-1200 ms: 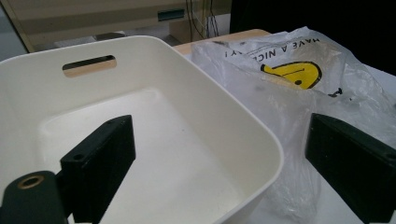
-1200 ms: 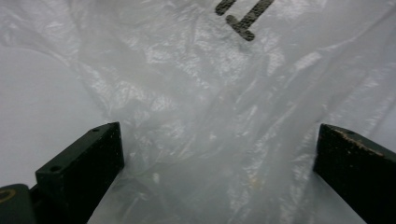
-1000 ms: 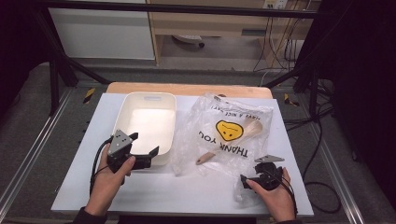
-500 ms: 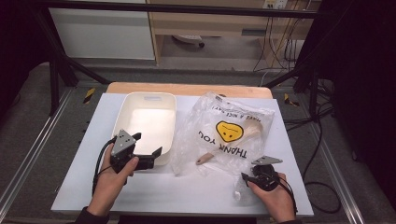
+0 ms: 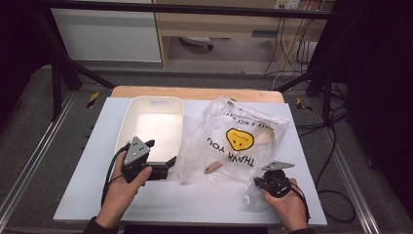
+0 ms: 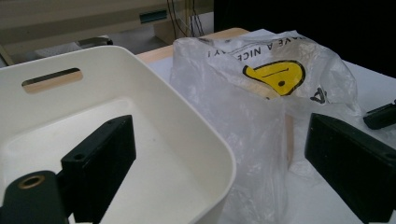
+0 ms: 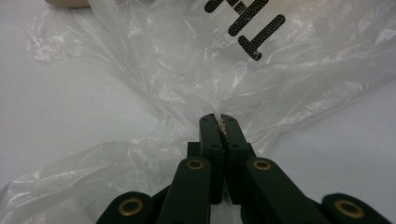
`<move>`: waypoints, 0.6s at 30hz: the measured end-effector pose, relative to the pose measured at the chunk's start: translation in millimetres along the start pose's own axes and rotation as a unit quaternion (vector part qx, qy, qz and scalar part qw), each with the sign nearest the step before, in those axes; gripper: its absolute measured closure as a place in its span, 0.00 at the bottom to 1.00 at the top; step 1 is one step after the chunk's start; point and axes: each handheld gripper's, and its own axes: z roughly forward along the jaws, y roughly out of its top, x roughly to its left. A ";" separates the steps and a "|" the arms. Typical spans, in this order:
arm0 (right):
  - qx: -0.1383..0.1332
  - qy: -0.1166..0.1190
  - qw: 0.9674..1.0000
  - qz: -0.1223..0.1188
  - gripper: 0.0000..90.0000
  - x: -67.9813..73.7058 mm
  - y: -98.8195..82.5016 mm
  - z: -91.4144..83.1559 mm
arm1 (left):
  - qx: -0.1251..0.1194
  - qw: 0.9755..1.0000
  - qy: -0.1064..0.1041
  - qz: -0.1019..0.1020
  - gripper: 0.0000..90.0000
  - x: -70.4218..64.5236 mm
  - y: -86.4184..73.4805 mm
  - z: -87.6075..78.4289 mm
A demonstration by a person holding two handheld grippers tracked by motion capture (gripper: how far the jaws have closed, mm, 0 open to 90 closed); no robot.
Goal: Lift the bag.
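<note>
A clear plastic bag with a yellow smiley face and black "THANK YOU" print lies crumpled at the table's middle right. A wooden utensil lies inside it, its handle end toward the front. My right gripper is at the bag's near right corner. Its jaws have just been closing and are now shut on a bunched fold of the bag's plastic, pinched at the right gripper tips. My left gripper is open at the near right corner of the white bin, with the bin's rim and the bag ahead of the left gripper.
The white bin stands at the left of the white table top and holds nothing that I can see. A wooden strip runs along the table's far edge. Cables trail on the floor to the right.
The right gripper's jaws have closed onto the bag's plastic. The left gripper has shifted slightly toward the bag, still open.
</note>
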 end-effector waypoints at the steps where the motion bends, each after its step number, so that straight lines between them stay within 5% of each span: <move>1: 0.002 0.001 1.000 -0.001 1.00 -1.4 -0.1 -0.8 | 0.000 1.000 -0.002 0.000 0.10 -1.3 0.4 0.3; 18: 0.018 -0.036 0.999 0.010 1.00 -40.6 -6.8 -18.0 | 0.028 0.999 -0.031 0.029 0.10 -48.9 -1.6 23.0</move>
